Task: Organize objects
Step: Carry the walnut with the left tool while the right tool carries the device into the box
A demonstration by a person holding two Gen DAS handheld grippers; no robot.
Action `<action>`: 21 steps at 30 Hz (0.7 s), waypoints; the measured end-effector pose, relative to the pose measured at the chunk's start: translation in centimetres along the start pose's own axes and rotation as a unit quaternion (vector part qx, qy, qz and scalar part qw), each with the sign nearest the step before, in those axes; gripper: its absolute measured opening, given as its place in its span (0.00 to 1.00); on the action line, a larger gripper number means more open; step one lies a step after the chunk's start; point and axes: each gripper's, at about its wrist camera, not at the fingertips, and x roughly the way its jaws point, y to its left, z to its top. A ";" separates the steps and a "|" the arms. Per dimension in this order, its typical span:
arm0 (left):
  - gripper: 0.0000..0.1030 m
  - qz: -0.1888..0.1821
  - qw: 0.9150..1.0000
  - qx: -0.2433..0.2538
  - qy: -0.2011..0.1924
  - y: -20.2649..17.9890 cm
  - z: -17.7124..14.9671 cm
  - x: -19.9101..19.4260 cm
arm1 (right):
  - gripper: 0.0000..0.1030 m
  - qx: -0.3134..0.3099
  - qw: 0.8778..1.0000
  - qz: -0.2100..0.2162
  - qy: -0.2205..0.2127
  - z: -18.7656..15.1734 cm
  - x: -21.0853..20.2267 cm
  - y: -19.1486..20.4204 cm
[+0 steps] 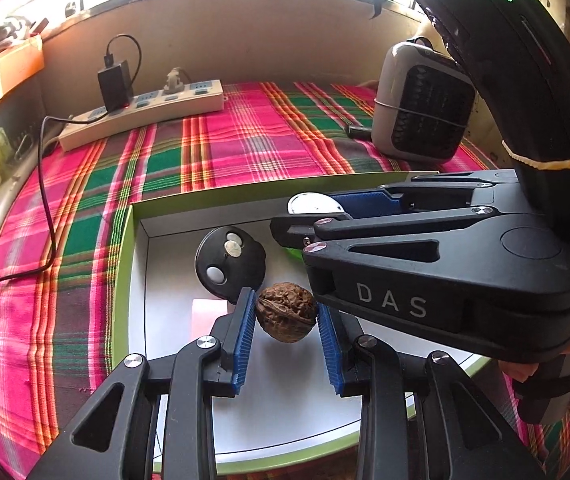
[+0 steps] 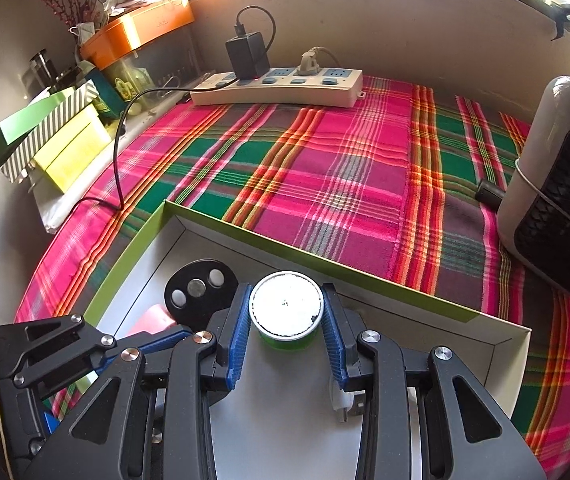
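My left hand-held gripper [image 1: 287, 314] is clamped on the walnut [image 1: 287, 312] above the tray [image 1: 123, 280], while my right hand-held gripper [image 2: 285, 314] grips the green cup [image 2: 287, 312], upright at its twelve o'clock, beside the black disc [image 2: 199, 290].

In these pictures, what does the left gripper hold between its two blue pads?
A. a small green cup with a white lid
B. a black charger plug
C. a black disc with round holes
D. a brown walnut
D: in the left wrist view, the left gripper has its blue pads pressed on both sides of the walnut, above the white floor of the box.
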 end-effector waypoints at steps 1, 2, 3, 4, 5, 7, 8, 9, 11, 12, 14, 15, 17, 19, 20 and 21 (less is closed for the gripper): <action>0.28 0.000 1.000 0.000 0.000 0.0 0.0 0.0 | 0.35 -0.001 1.000 -0.001 0.000 0.0 0.0 0.1; 0.28 0.001 1.000 -0.001 -0.001 0.0 0.0 0.0 | 0.35 -0.001 1.000 -0.001 0.000 0.0 0.0 0.1; 0.28 0.002 1.000 -0.001 -0.002 0.1 0.1 0.0 | 0.35 -0.001 1.000 -0.002 0.000 0.0 0.1 0.1; 0.28 0.003 1.000 -0.001 -0.002 0.1 0.1 0.0 | 0.34 0.000 1.000 -0.004 0.001 0.0 0.1 0.2; 0.28 0.004 1.000 -0.001 -0.003 0.1 0.1 0.0 | 0.34 0.000 1.000 -0.005 0.001 0.0 0.2 0.2; 0.28 0.007 1.000 -0.001 -0.004 0.1 0.1 0.0 | 0.35 0.000 1.000 -0.004 0.003 0.0 0.3 0.2; 0.28 0.006 1.000 -0.002 -0.004 0.1 0.1 0.0 | 0.35 0.000 1.000 -0.004 0.005 0.0 0.4 0.2; 0.28 0.006 1.000 -0.001 -0.003 0.1 0.1 0.0 | 0.35 0.000 1.000 -0.003 0.006 0.0 0.4 0.2; 0.28 0.007 1.000 -0.001 -0.003 0.1 0.1 0.1 | 0.35 -0.001 1.000 -0.004 0.006 0.0 0.4 0.2; 0.28 0.007 1.000 -0.001 -0.003 0.1 0.1 0.1 | 0.35 -0.001 1.000 -0.004 0.006 0.0 0.4 0.2; 0.29 0.010 1.000 -0.002 -0.002 0.1 0.1 0.1 | 0.35 -0.001 1.000 -0.005 0.006 0.0 0.4 0.2; 0.29 0.010 1.000 -0.003 -0.001 0.1 0.1 0.1 | 0.35 -0.002 1.000 -0.005 0.006 0.0 0.4 0.2; 0.29 0.011 1.000 -0.003 -0.001 0.1 0.1 0.1 | 0.35 -0.002 1.000 -0.005 0.005 0.0 0.3 0.3; 0.29 0.010 1.000 -0.003 -0.001 0.1 0.1 0.1 | 0.35 -0.001 1.000 -0.006 0.004 0.0 0.3 0.3; 0.29 0.010 1.000 -0.003 -0.001 0.1 0.1 0.1 | 0.35 0.000 1.000 -0.007 0.004 0.0 0.3 0.2; 0.29 0.010 1.000 -0.003 -0.001 0.1 0.1 0.1 | 0.35 0.001 1.000 -0.007 0.004 0.0 0.3 0.2</action>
